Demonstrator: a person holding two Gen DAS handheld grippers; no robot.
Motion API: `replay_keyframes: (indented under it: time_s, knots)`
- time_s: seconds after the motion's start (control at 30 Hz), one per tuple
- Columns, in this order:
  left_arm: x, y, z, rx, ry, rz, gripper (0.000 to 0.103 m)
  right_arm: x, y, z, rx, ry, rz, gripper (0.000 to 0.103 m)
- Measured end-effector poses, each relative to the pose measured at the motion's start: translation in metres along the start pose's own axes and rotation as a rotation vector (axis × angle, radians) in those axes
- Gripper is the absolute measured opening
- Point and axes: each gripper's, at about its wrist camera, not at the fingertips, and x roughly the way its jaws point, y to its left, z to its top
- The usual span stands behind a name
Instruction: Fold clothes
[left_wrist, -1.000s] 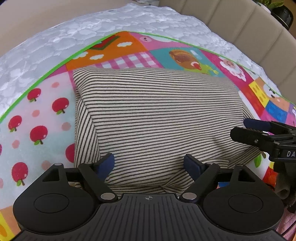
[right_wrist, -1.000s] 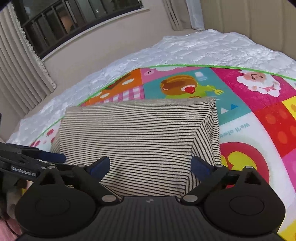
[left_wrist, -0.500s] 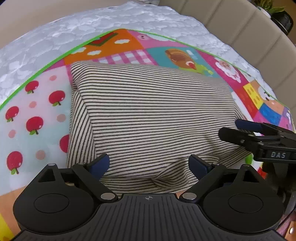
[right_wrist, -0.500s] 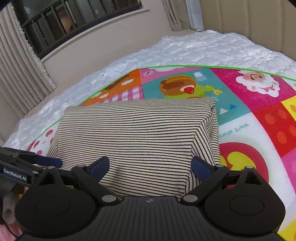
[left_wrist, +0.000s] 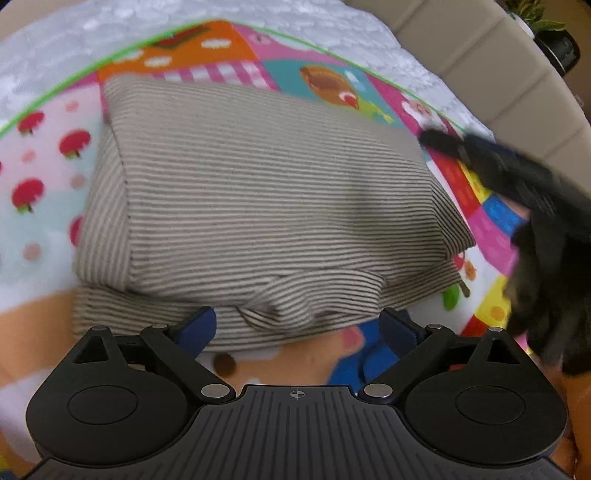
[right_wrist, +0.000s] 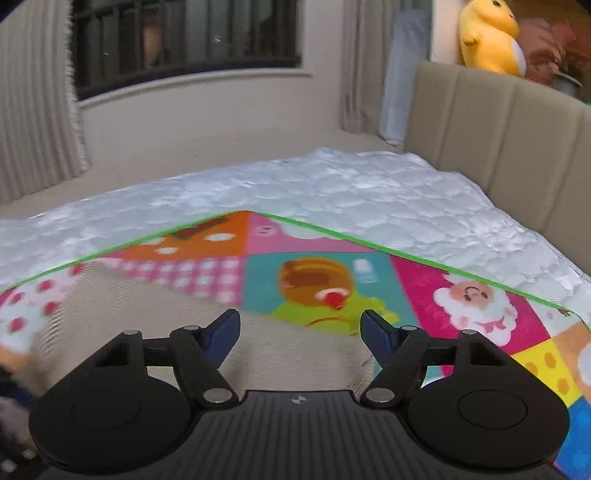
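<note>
A folded striped shirt (left_wrist: 266, 206) lies on the play mat (left_wrist: 44, 229), the left gripper (left_wrist: 299, 328) wide and empty, the right gripper (right_wrist: 300, 334) closing on nothing; a careless brush could undo the folds.

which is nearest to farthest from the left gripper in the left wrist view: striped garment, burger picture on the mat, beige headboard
1. striped garment, folded, lying just ahead of the open left gripper fingers.
2. burger picture, printed on the play mat beyond the garment's far edge.
3. beige headboard, past the white quilt at upper right.
</note>
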Motion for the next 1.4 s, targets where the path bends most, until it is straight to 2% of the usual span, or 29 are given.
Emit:
replay_keyframes:
  time_s: [0.07,0.23,0.4,0.6,0.73,0.9,1.1,1.17,1.3,1.4]
  knots:
    - [0.005,0.006,0.005,-0.020,-0.006,0.038,0.098,0.023,-0.010,0.003,0.015,0.028,-0.026,0.073]
    - [0.018,0.024,0.024,-0.081,-0.022,0.034,0.098,0.061,-0.023,-0.015,-0.004,0.177,-0.040,0.073]
    - [0.026,0.033,0.050,-0.090,-0.083,0.031,0.098,0.046,-0.020,-0.032,-0.052,0.214,-0.036,0.073]
    - [0.035,0.030,0.087,-0.025,-0.226,0.098,0.098,0.019,-0.020,-0.047,0.037,0.258,-0.022,0.075]
    - [0.034,0.030,0.089,-0.017,-0.276,0.120,0.098,-0.001,-0.009,-0.052,0.051,0.276,0.013,0.076]
    - [0.021,0.031,0.078,-0.036,-0.267,0.137,0.098,-0.026,-0.004,-0.052,0.057,0.214,0.021,0.083]
    - [0.008,0.030,0.054,-0.095,-0.205,0.075,0.098,-0.035,-0.029,-0.052,0.154,0.143,-0.116,0.083]
    - [0.006,0.023,0.047,-0.083,-0.189,0.061,0.098,-0.037,-0.035,-0.054,0.173,0.137,-0.115,0.083]
    - [0.007,0.005,0.038,-0.024,-0.172,0.026,0.098,-0.044,-0.025,-0.053,0.133,0.104,-0.049,0.083]
    - [0.011,-0.007,0.032,0.028,-0.153,0.028,0.098,-0.035,-0.013,-0.057,0.065,0.151,-0.029,0.083]
